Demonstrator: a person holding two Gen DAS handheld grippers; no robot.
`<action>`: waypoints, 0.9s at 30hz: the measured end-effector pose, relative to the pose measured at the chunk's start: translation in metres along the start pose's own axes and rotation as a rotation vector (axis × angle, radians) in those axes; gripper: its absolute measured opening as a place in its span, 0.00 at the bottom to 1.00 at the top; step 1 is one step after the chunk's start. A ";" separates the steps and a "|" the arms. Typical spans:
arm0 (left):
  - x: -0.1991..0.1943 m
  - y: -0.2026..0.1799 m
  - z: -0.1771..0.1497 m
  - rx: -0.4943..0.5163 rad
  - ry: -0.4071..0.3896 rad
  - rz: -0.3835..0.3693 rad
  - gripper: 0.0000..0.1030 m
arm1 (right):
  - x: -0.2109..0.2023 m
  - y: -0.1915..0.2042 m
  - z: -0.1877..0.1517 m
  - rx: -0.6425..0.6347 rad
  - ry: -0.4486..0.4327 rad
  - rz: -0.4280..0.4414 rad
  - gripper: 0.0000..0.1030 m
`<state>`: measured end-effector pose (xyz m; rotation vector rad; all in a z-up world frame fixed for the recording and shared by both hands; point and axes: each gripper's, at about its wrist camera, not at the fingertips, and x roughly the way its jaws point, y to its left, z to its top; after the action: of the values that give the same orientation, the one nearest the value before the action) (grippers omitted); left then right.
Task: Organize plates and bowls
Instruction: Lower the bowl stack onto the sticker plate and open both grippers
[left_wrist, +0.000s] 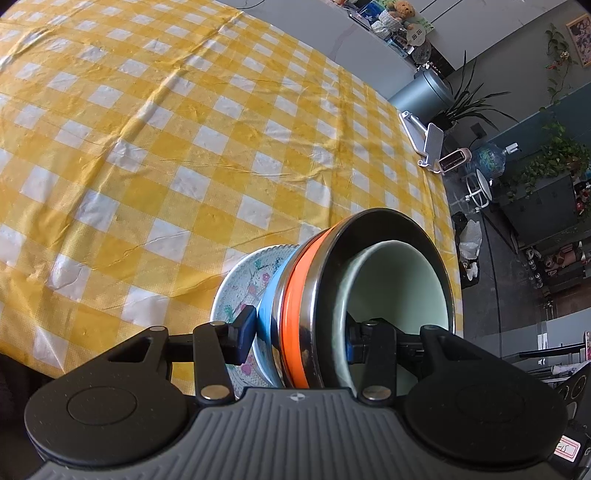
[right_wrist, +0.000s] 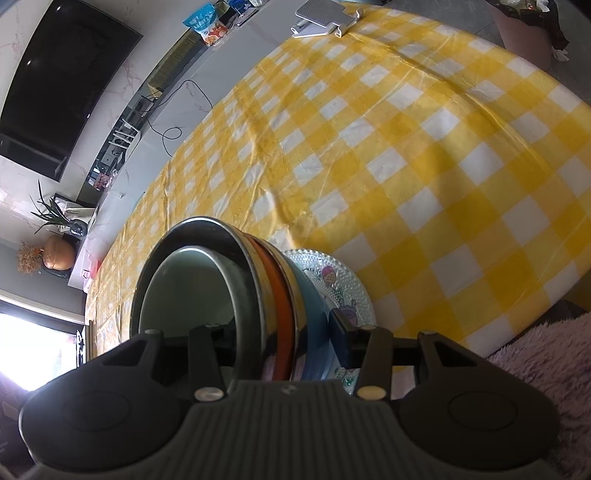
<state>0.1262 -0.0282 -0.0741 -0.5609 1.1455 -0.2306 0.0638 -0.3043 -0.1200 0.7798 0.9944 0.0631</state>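
Observation:
A nested stack of dishes is held between both grippers above the yellow checked tablecloth (left_wrist: 166, 147). From the outside it is a patterned glass plate (left_wrist: 240, 280), a blue dish (left_wrist: 267, 314), an orange-banded steel bowl (left_wrist: 295, 295) and a pale green bowl (left_wrist: 402, 280) innermost. My left gripper (left_wrist: 301, 338) is shut on one side of the stack's rims. My right gripper (right_wrist: 284, 332) is shut on the other side, where the plate (right_wrist: 340, 284), blue dish (right_wrist: 314, 314), steel bowl (right_wrist: 258, 280) and green bowl (right_wrist: 192, 291) show again.
A white phone stand (left_wrist: 424, 138) sits at the table's far edge, also in the right wrist view (right_wrist: 325, 16). Beyond the table are plants (left_wrist: 465, 99), a water jug (left_wrist: 487, 158), a TV (right_wrist: 62, 81) and a pink rug (right_wrist: 546, 362).

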 end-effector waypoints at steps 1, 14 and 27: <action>0.001 0.001 0.000 -0.002 0.003 0.001 0.48 | 0.000 0.000 0.000 0.000 0.001 -0.002 0.44; 0.002 0.002 0.001 0.005 -0.009 -0.002 0.49 | 0.004 -0.001 0.000 0.018 0.006 0.016 0.52; -0.028 -0.007 -0.001 0.087 -0.077 -0.004 0.62 | -0.019 0.002 -0.001 -0.016 -0.096 0.050 0.72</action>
<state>0.1143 -0.0224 -0.0484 -0.4907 1.0547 -0.2589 0.0532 -0.3097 -0.1056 0.7857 0.8829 0.0759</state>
